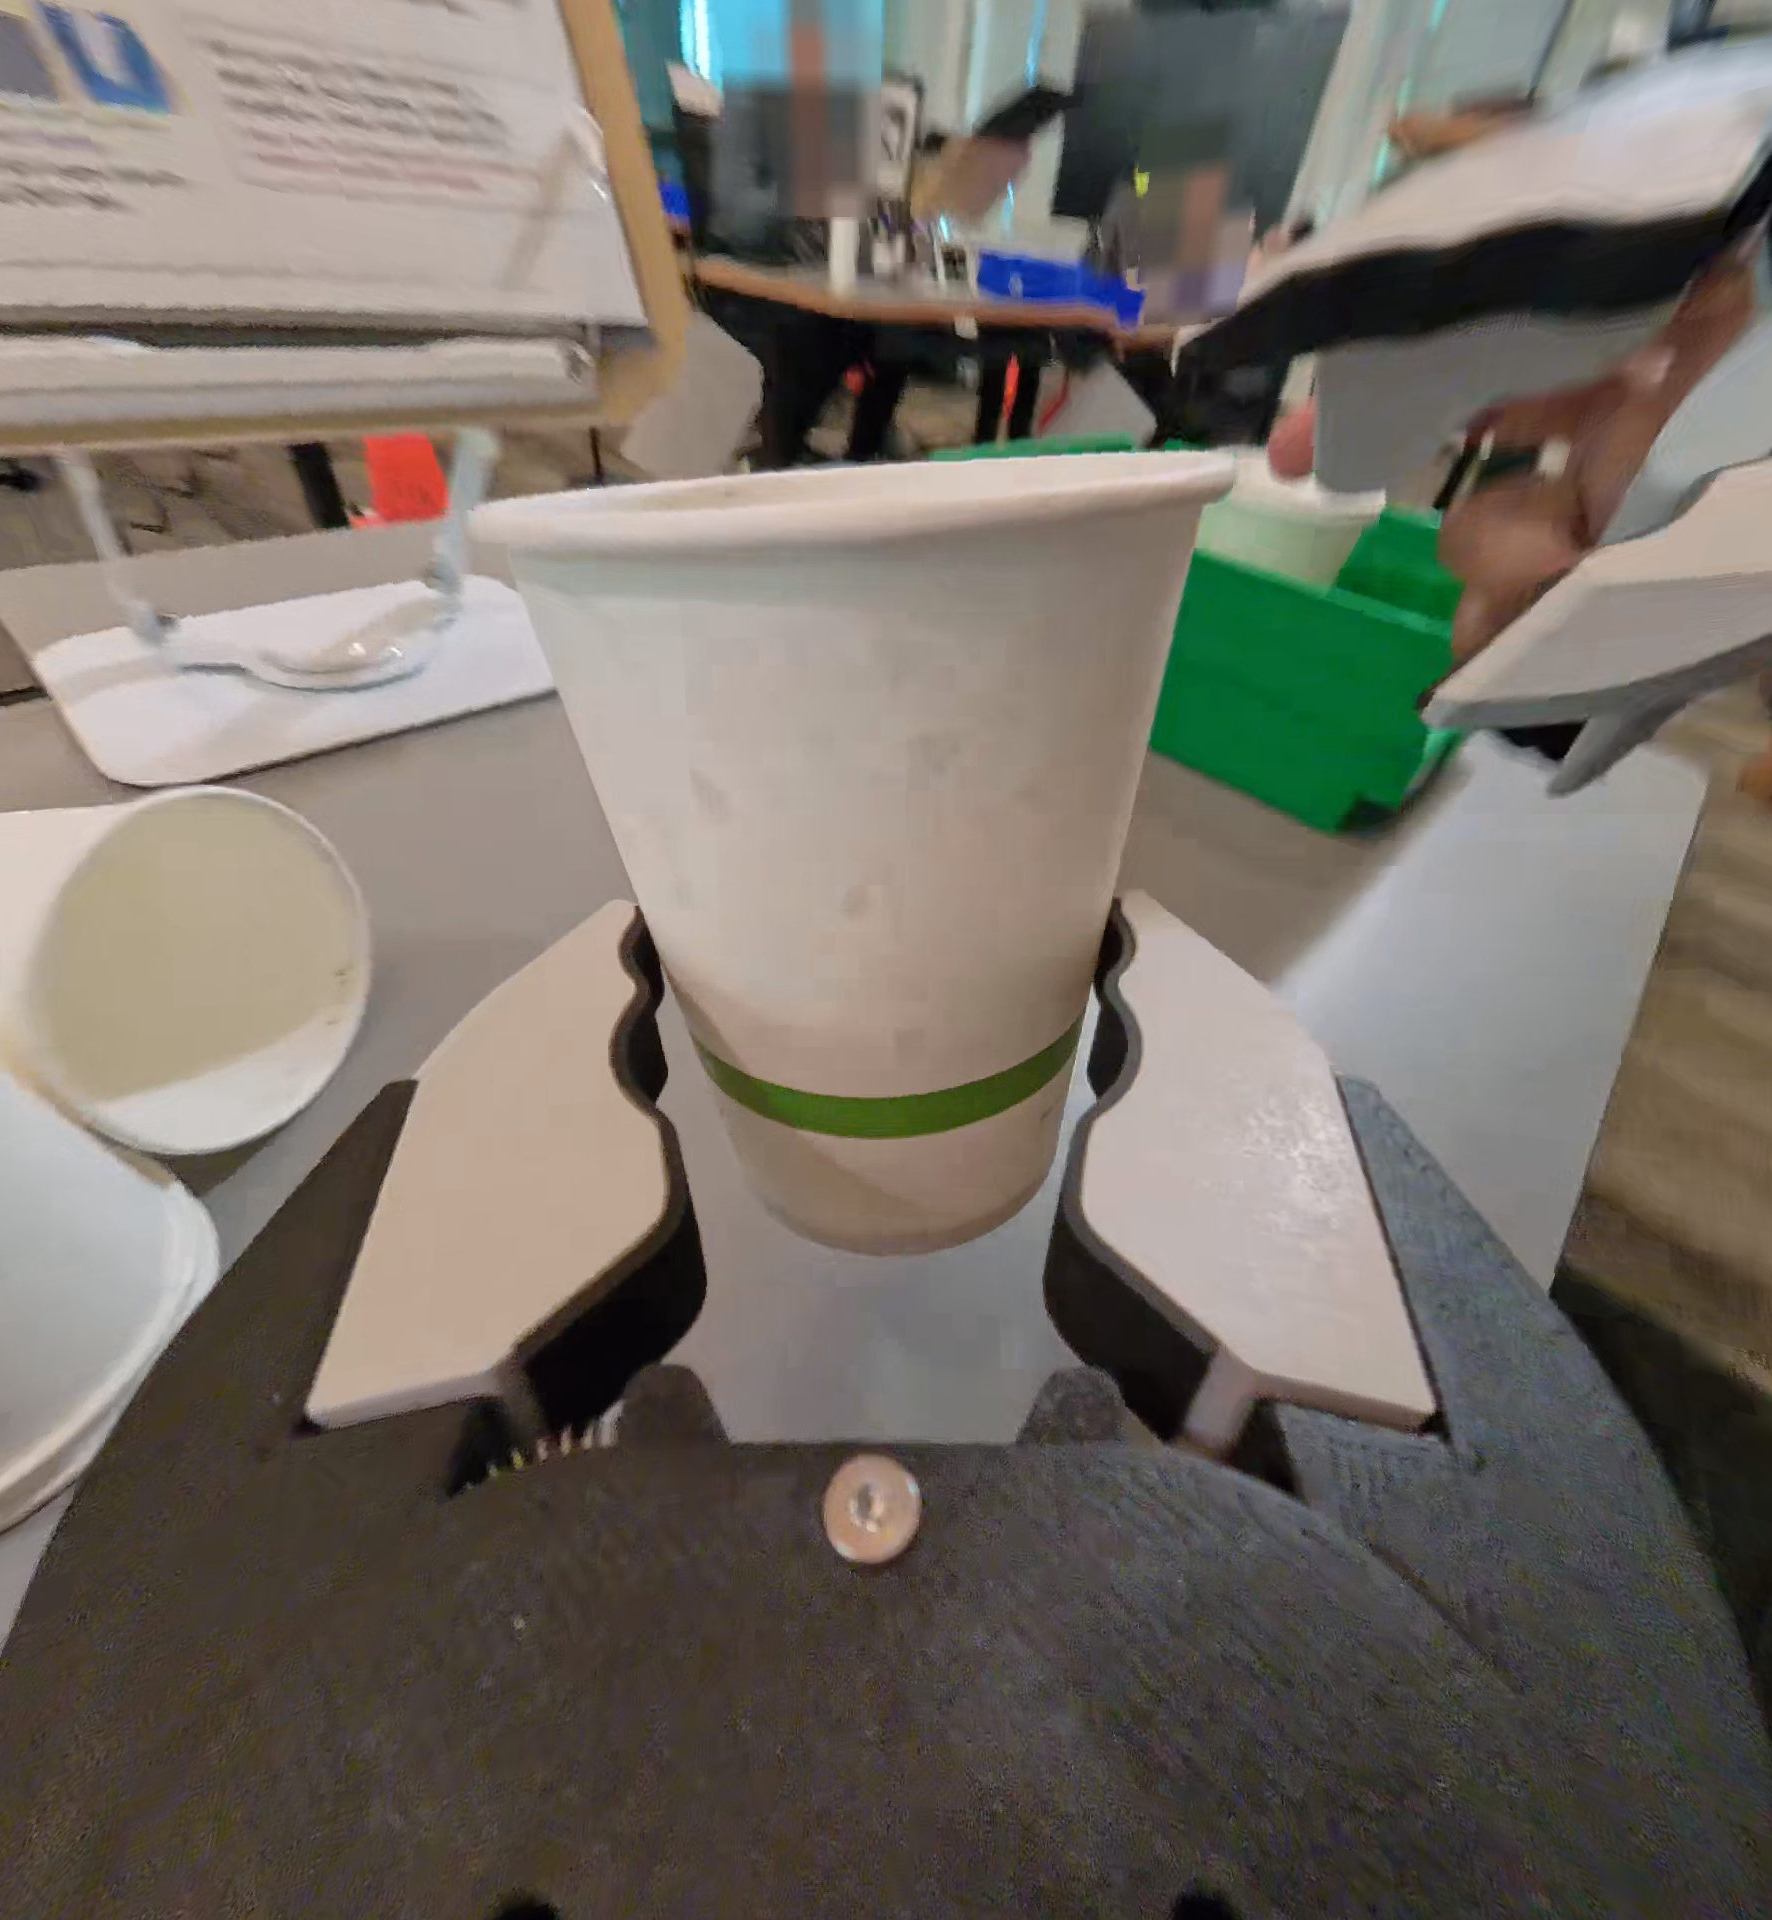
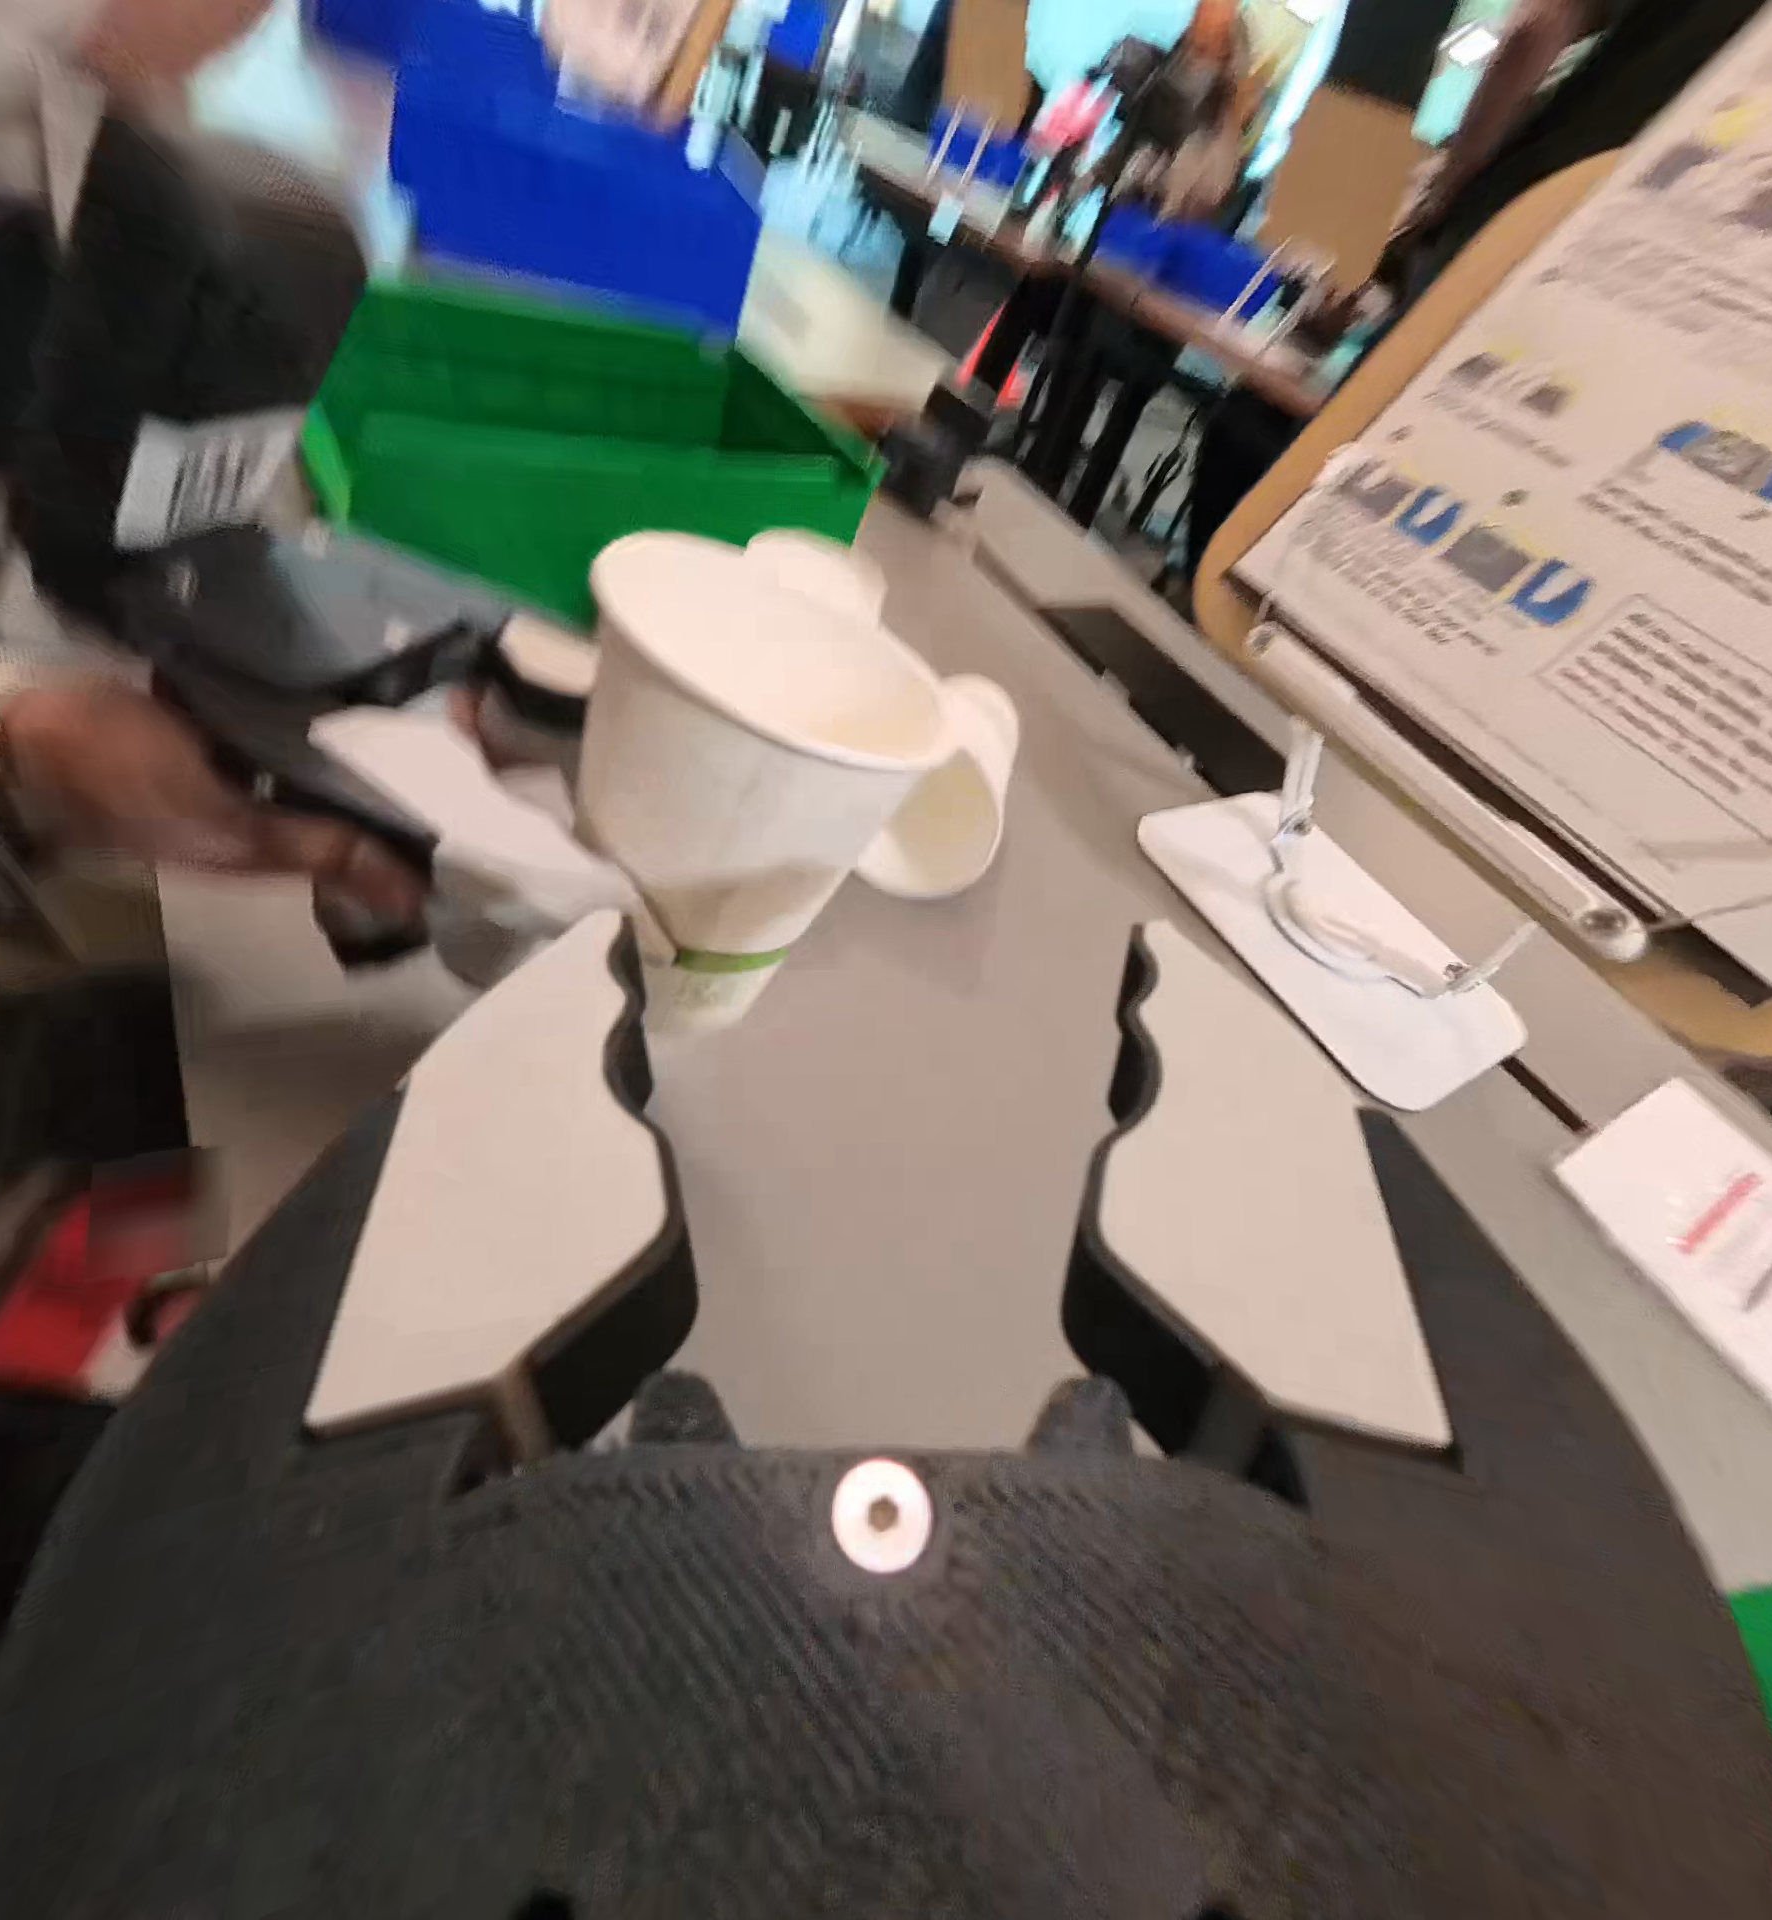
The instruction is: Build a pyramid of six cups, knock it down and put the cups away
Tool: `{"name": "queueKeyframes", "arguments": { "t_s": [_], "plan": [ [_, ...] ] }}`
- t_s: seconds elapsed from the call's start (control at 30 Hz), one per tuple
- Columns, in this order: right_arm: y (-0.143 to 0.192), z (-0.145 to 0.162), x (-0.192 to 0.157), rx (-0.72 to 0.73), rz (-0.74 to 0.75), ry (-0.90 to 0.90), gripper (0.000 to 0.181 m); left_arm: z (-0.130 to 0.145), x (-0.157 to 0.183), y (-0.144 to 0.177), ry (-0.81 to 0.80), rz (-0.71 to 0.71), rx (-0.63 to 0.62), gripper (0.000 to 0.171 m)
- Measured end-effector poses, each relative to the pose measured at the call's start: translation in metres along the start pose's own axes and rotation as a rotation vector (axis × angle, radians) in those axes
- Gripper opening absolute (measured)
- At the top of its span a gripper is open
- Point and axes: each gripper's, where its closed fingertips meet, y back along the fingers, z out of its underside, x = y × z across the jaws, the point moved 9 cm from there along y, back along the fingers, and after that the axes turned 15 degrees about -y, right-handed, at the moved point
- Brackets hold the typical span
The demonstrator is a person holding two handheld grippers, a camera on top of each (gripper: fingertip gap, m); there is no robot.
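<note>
White paper cup with a green band near its base (image 1: 861, 790) sits upright between the two grey fingers of the left claw (image 1: 877, 920). The fingers have closed to a narrow gap and press on the cup's lower wall from either side, just above the band. The cup's base appears to hang a little above the grey desk (image 1: 508, 831), though the left wrist view does not settle this. In the right wrist view the same cup looks tilted and creased along its side, and a hand (image 2: 186, 790) grips the left claw's dark handle. The right claw (image 2: 877, 935) is spread wide and holds nothing, with only bare desk showing between its fingers. Its left fingertip lies just beside the cup's base in that view, but contact cannot be judged. From the left wrist view the right claw hangs near the cup's rim at the upper right, blurred. A second white paper cup lying on its side (image 1: 196, 966) rests on the desk to the left of the held cup, and a rounded white paper container (image 1: 30, 1299) stands nearer, at the edge of that view. Behind them a clear stand on a white flat base (image 1: 269, 686) props up a printed sheet on a tan board (image 1: 269, 135). A green plastic bin (image 1: 1297, 675) sits at the far right of the desk, and a small white printed card (image 2: 1744, 1247) lies at the desk's edge in the right wrist view.
</note>
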Motion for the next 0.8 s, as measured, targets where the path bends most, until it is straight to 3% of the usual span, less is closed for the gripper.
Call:
{"name": "queueKeyframes", "arguments": {
  "t_s": [0.1, 0.17, 0.43, 0.57, 0.8],
  "plan": [
    [-0.009, 0.004, 0.006, 0.194, -0.046, -0.248, 0.094, -0.008, -0.007, 0.009, 0.031, -0.058, 0.102, 0.082],
    [-0.02, 0.012, 0.002, 0.219, -0.069, -0.326, 0.1, -0.011, -0.005, 0.012, 0.04, -0.061, 0.141, 0.081],
    [-0.041, 0.018, -0.024, 0.229, -0.18, -0.379, 0.102, -0.011, 0.021, 0.0, -0.064, 0.043, 0.124, 0.081],
    [-0.04, 0.021, -0.024, 0.224, -0.222, -0.374, 0.09, -0.012, 0.032, -0.002, -0.117, 0.059, 0.128, 0.081],
    [-0.033, 0.016, -0.018, 0.238, -0.231, -0.371, 0.09, -0.012, 0.031, 0.0, -0.119, 0.07, 0.151, 0.077]
  ]
}}
